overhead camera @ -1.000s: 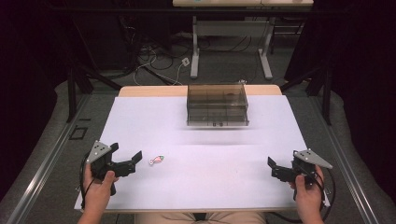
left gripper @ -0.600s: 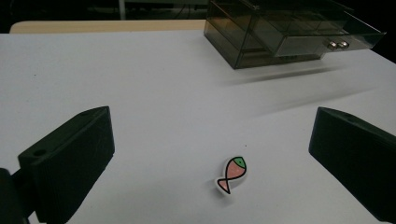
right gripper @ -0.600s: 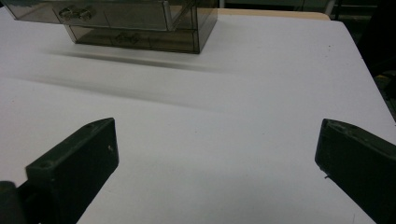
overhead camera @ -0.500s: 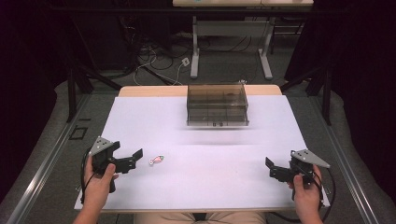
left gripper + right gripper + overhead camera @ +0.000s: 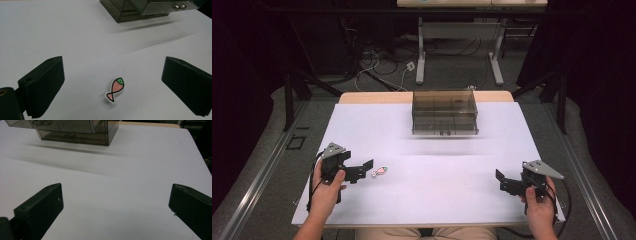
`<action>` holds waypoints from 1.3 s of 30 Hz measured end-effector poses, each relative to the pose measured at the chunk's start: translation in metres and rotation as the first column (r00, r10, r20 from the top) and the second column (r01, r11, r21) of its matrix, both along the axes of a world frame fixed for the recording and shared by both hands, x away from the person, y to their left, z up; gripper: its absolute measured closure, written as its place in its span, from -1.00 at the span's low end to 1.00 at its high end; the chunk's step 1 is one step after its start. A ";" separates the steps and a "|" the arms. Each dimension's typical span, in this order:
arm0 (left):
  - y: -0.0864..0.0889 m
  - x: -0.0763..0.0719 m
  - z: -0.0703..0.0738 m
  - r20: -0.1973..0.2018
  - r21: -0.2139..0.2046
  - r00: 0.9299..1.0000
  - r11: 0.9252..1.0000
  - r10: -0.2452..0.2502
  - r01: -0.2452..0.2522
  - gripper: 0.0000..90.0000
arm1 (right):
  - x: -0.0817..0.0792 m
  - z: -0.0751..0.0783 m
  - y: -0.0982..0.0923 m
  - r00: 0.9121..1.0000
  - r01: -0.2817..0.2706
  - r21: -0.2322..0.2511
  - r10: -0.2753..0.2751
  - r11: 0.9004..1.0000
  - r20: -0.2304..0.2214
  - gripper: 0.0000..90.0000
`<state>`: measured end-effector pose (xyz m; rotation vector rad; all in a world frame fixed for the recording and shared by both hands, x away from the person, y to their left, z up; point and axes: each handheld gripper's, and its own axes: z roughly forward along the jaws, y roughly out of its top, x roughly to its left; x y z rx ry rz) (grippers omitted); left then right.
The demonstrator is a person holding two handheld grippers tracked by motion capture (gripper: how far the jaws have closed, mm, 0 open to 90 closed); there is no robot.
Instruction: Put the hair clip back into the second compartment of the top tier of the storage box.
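Fish sticker (image 5: 115, 89) flat on white table (image 5: 437, 200), between left gripper (image 5: 112, 82) jaws, wide open, holding nothing.
Long axis diagonal: green head away, tail toward jaws' base. Right gripper (image 5: 116, 207) spread, empty.

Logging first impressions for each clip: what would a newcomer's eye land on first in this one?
Probably the small pink fish-shaped piece with a green head, lying flat on the white table between the open jaws of the left tool. Next, the smoky see-through drawer box standing at the table's far middle edge. The right tool, also open, is held low near the table's near right corner with nothing between its jaws.
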<state>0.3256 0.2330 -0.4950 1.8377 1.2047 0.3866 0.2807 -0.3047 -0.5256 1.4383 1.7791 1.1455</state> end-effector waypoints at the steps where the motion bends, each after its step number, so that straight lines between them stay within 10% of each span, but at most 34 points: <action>1: 0.000 0.000 0.000 0.000 0.000 1.000 1.000 0.000 0.000 -0.89 | 0.000 0.000 0.000 1.000 0.000 0.000 0.000 1.000 0.000 -1.00; 39: -0.019 0.030 -0.026 -0.187 0.076 0.982 0.997 0.013 0.001 -0.86 | 0.003 -0.005 0.000 1.000 -0.014 0.002 0.014 1.000 -0.023 -1.00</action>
